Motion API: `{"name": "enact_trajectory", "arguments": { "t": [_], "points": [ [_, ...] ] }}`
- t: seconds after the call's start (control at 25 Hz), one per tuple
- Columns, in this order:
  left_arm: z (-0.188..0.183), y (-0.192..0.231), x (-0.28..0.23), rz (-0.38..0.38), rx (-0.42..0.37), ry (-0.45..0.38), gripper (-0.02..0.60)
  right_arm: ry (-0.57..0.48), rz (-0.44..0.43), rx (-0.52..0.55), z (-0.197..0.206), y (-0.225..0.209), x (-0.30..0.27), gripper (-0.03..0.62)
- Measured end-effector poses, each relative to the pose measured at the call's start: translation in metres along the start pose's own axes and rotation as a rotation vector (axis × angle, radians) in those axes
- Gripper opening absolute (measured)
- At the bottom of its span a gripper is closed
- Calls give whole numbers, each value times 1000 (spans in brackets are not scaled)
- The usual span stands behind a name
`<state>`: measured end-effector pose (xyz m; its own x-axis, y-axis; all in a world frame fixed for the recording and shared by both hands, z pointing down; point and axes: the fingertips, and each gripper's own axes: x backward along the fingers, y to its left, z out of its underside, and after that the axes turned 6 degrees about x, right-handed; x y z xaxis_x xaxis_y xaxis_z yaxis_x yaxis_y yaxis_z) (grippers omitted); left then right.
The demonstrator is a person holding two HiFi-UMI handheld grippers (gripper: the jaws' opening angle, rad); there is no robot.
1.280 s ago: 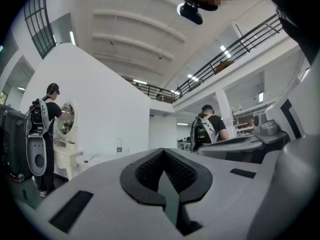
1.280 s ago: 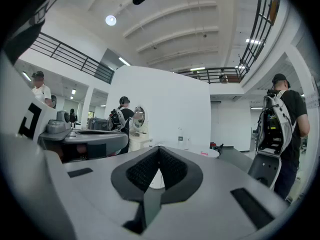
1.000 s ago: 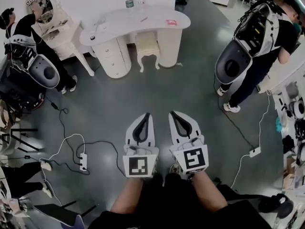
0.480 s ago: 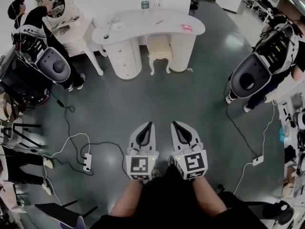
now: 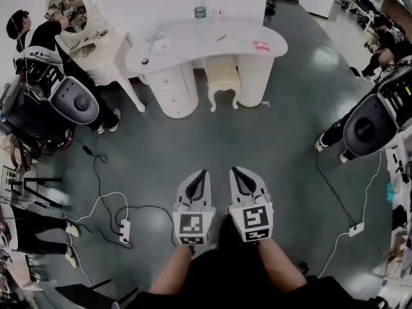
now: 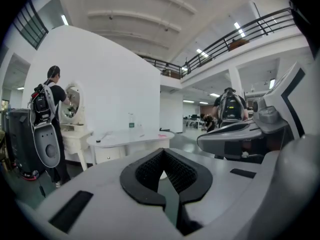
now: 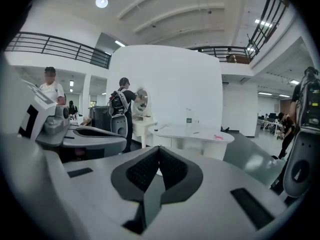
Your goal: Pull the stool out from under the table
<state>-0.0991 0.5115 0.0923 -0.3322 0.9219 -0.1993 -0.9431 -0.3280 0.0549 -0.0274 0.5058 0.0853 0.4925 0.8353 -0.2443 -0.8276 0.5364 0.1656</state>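
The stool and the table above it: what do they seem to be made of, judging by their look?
The stool has a cream seat that looks padded, probably fabric or leatherette. Its curved white legs look like painted wood, though moulded plastic is possible. The table has a smooth white top with a slight sheen, likely painted or laminated board; the head view cannot settle which.

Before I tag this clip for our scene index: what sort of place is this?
Probably a large indoor recording hall, not a home: a white dressing table with its stool stands on bare grey floor, a person wears a bulky backpack rig, and a power strip lies loose.
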Motion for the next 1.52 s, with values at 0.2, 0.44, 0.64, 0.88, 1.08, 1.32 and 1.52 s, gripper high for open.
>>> {"name": "enact_trajectory", "arguments": {
  "t": [0.2, 0.44, 0.64, 0.88, 1.08, 1.32, 1.52],
  "points": [
    [-14, 10, -60, -7, -5, 42, 6, -6, -13, -18, -14, -42, -48, 6],
    [-16, 15, -130, -21, 28, 80, 6, 15, -23, -45, -1, -92, -86, 6],
    [-24, 30, -177, -57, 36, 81, 6, 38, -28, -43, 7, -126, -117, 6],
    [-23, 42, -208, -54, 26, 95, 6, 48, -51, -59, 6, -136, -158, 6],
    [-19, 70, -229, -75, 71, 100, 6, 82, -50, -77, 15, -139, -196, 6],
    [-15, 120, -269, -72, 99, 122, 6, 126, -45, -74, 14, -138, -253, 6],
    [-3, 151, -322, -17, 111, 152, 6, 161, -29, -63, 23, -147, -318, 6]
  ]
}}
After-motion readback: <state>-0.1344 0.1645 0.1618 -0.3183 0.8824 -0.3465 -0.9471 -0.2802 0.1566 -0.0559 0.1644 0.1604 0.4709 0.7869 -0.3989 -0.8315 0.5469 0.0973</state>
